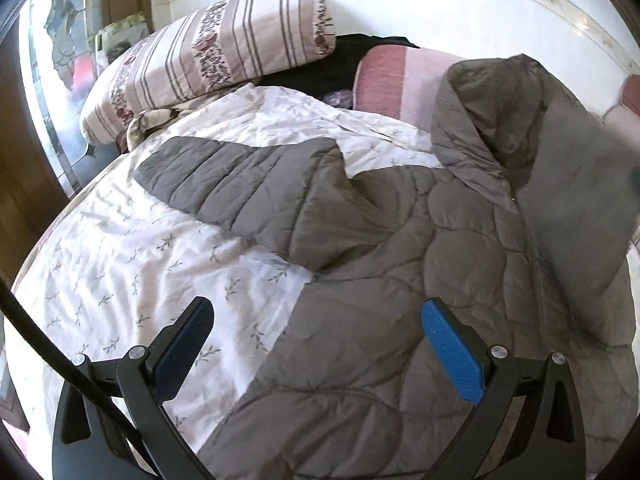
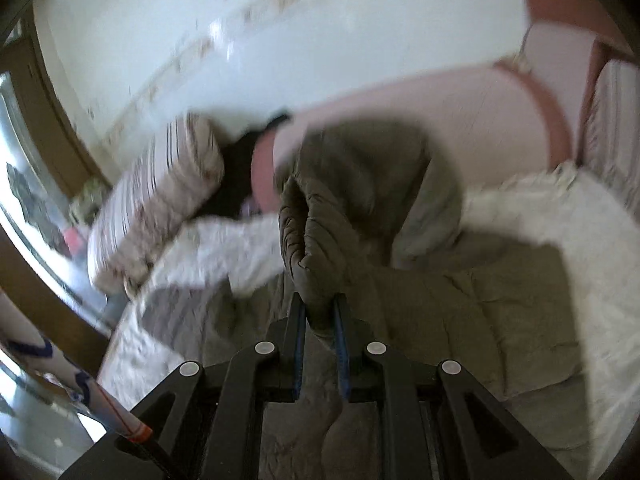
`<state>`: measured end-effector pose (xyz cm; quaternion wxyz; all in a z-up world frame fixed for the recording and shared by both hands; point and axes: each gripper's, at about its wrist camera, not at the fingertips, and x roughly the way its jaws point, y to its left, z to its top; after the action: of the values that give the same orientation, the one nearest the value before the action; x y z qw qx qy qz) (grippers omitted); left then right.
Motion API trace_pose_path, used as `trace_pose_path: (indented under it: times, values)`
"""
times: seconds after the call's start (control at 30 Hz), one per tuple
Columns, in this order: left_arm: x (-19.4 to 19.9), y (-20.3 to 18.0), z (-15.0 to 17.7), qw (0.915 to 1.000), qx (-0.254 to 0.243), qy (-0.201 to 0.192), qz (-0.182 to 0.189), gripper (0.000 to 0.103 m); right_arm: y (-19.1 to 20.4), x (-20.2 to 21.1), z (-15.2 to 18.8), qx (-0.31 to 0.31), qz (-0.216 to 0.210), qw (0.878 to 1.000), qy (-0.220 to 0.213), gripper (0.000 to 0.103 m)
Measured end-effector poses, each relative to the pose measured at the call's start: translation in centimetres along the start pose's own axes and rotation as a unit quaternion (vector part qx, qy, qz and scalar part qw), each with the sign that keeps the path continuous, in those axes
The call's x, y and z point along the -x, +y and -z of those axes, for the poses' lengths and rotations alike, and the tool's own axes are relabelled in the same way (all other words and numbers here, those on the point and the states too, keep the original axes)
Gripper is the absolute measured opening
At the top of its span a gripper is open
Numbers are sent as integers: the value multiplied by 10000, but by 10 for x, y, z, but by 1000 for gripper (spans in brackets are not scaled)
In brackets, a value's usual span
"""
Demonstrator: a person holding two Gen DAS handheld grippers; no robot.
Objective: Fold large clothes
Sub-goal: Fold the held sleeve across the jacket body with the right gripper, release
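Left gripper [image 1: 316, 344]: jaws spread wide, gripping nothing, hovering over the grey quilted jacket [image 1: 400, 248] on the bed [image 1: 120, 264].
Right gripper [image 2: 320, 316]: jaws pinched narrow on a raised jacket fold.

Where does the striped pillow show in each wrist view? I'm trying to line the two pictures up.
Left wrist view: the striped pillow lies upper left, at the far end of the bed, above the grey jacket's spread sleeve.
Right wrist view: it sits at middle left, blurred, left of the jacket fold pinched in the right gripper.
Shared landmark: the pink headboard just right of the pillow.
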<state>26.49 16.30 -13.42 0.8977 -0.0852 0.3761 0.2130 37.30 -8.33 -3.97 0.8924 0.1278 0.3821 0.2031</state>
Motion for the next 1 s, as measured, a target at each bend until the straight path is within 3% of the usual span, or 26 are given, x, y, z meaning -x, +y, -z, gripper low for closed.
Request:
trace_pose_path:
  times: [0.1, 0.2, 0.27, 0.33, 0.4, 0.47, 0.5, 0.57, 0.67, 0.77, 0.83, 0.9, 1.0]
  values:
    - [-3, 3, -1, 10000, 69, 25, -20, 103, -1, -52, 25, -71, -14, 9989, 472, 15]
    - [-6, 2, -2, 9999, 113, 51, 8, 103, -1, -78, 49, -25, -122, 9968, 793, 16]
    - [-7, 0, -2, 9999, 122, 45, -9, 103, 1, -89, 59, 8, -321, 9943, 1021, 33]
    - [-8, -1, -2, 9999, 144, 33, 2, 103, 0, -86, 65, 104, -571, 9900, 1285, 43]
    - [-10, -4, -2, 9999, 170, 27, 2, 103, 2, -69, 62, 348, -669, 9910, 1102, 46]
    - [-12, -7, -1, 9998, 172, 46, 23, 103, -3, -48, 55, 484, -775, 9925, 812, 65]
    - [-15, -11, -1, 9999, 135, 85, 42, 103, -8, -41, 53, 490, -769, 9935, 686, 70]
    - [-22, -20, 2, 9998, -9, 205, 60, 103, -27, -27, 44, 456, -493, 9971, 364, 73]
    - [-33, -33, 7, 9991, -199, 372, 41, 103, -77, -24, 33, 157, 551, 9981, 228, 72]
    - [-44, -41, 12, 9979, -307, 567, 16, 103, -136, -35, 34, -179, 1734, 9837, 432, 65]
    - [-54, -47, 16, 9961, -391, 786, 12, 103, -168, -51, 43, -273, 2319, 9683, 887, 65]
    - [-67, -52, 20, 9931, -477, 1066, 38, 103, -196, -69, 59, -494, 2389, 9614, 1274, 66]
    - [-68, -51, 21, 9926, -461, 1121, 69, 103, -196, -76, 65, -123, 2535, 9583, 1314, 71]
